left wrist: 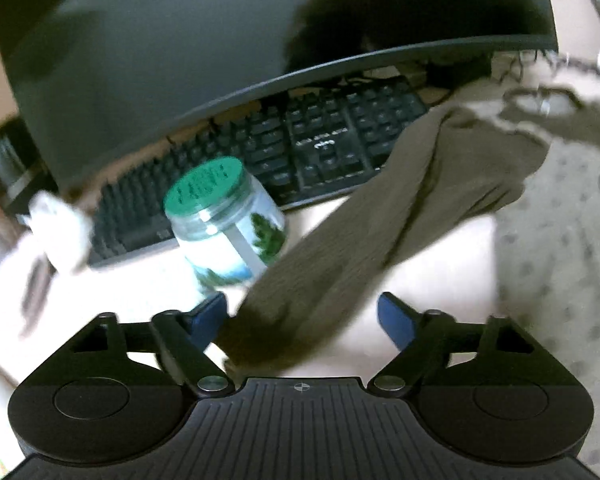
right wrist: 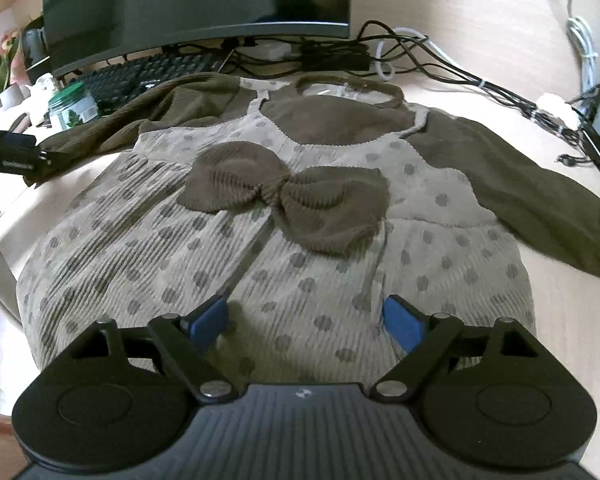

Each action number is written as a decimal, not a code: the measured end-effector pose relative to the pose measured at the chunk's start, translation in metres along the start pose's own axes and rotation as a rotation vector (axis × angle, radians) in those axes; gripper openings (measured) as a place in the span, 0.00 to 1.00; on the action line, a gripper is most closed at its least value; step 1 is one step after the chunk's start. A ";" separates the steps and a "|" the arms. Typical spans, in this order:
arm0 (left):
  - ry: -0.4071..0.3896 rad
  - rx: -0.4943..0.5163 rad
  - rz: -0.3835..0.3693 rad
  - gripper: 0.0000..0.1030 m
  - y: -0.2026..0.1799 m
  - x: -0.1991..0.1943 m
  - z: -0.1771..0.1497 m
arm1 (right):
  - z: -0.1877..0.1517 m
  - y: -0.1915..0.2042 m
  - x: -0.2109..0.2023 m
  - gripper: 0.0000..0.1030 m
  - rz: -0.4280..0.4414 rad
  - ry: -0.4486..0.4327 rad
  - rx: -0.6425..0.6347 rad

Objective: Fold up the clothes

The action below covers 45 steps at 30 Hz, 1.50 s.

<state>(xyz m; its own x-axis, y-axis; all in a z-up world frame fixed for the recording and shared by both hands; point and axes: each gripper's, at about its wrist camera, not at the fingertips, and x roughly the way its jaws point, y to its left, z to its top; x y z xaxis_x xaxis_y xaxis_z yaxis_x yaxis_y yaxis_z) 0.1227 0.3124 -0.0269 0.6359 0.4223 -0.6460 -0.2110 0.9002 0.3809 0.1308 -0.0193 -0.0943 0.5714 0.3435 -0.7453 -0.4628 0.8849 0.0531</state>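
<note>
Your left gripper stands wide open, the olive sleeve lying between its 2 fingers, ungripped. Your right gripper is equally wide, holding nothing, over the near hem of the dotted dress, spread flat on the desk near the keyboard.

Dress beige, grey-dotted (sleeves olive); jar lid green.

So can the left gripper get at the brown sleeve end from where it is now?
Probably yes. The left gripper is open, and the brown sleeve end already lies between its fingers; the jar stands off to the side.
</note>
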 end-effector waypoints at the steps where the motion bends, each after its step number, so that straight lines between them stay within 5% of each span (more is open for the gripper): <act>1: 0.002 0.028 0.006 0.67 0.001 0.003 0.000 | -0.002 -0.001 -0.001 0.84 -0.005 -0.003 0.008; 4: 0.019 0.120 0.000 0.11 0.003 0.011 0.002 | -0.006 -0.002 -0.003 0.84 -0.021 -0.013 0.014; 9: -0.105 0.131 0.124 0.09 0.029 -0.009 0.023 | -0.008 -0.001 -0.004 0.84 -0.034 -0.019 0.016; 12: -0.152 -0.013 0.192 0.30 0.068 -0.013 0.043 | -0.007 -0.001 -0.002 0.87 -0.030 -0.016 0.010; 14: -0.175 -0.138 0.250 0.61 0.098 -0.013 0.050 | -0.006 -0.002 -0.001 0.88 -0.027 -0.014 0.005; 16: -0.183 -0.298 0.261 0.76 0.128 -0.017 0.050 | -0.006 -0.002 0.000 0.89 -0.024 -0.014 0.000; 21: -0.150 -0.641 0.012 0.78 0.169 -0.031 0.022 | -0.006 -0.001 0.003 0.94 -0.018 -0.014 -0.010; 25: -0.127 -0.670 -0.142 0.78 0.151 -0.031 -0.005 | -0.003 -0.002 0.004 0.95 -0.015 -0.010 -0.004; 29: -0.066 -0.625 -0.308 0.83 0.105 -0.037 -0.016 | 0.007 -0.023 -0.006 0.84 -0.033 -0.038 0.097; 34: -0.024 -0.658 -0.490 0.91 0.043 -0.046 -0.007 | 0.019 -0.103 -0.043 0.80 -0.325 -0.204 0.378; 37: -0.005 -0.648 -0.560 0.91 0.011 -0.048 0.007 | 0.021 -0.142 -0.046 0.63 -0.539 -0.235 0.468; 40: 0.015 -0.577 -0.606 0.91 -0.021 -0.052 0.027 | 0.028 -0.160 -0.020 0.57 -0.680 -0.192 0.368; 45: 0.047 -0.481 -0.653 0.92 -0.059 -0.060 0.045 | 0.038 -0.169 0.029 0.42 -0.780 -0.111 0.179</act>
<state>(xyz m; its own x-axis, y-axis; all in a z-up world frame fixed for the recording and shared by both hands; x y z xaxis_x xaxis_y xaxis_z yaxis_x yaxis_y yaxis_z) 0.1302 0.2291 0.0195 0.7112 -0.2097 -0.6710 -0.1108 0.9091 -0.4016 0.2516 -0.1468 -0.0993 0.7531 -0.3729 -0.5420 0.2072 0.9164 -0.3425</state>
